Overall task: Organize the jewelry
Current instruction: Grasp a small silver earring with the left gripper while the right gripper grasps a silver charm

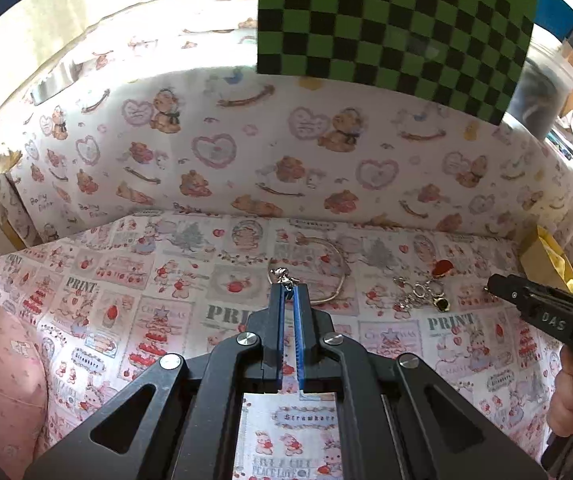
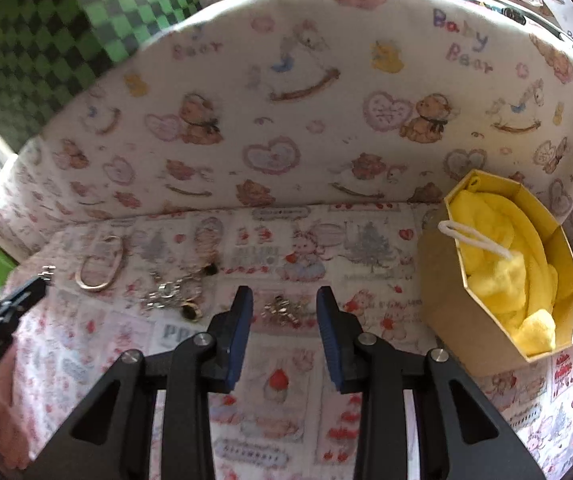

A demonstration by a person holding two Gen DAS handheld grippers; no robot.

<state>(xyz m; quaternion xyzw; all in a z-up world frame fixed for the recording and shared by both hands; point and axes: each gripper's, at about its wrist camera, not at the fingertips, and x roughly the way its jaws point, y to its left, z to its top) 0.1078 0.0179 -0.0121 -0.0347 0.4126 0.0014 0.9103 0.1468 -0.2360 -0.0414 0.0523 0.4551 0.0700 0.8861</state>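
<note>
Left wrist view shows the left gripper (image 1: 289, 286) pinched shut on a small clasp (image 1: 284, 276), lifting it clear of the desk (image 1: 126, 280), while right wrist view shows the right gripper (image 2: 284, 300) part-open, straddling a silver charm cluster (image 2: 284, 310) beside the yellow-lined box (image 2: 446, 300), likely its destination.

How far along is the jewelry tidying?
Early, it seems. Nothing shows in the yellow-lined box yet except its padding. In hand: the left gripper is shut on a small silver clasp, and the right gripper stands open around a silver charm cluster. Left on the cloth: a bangle and a chain with dark stones.
</note>
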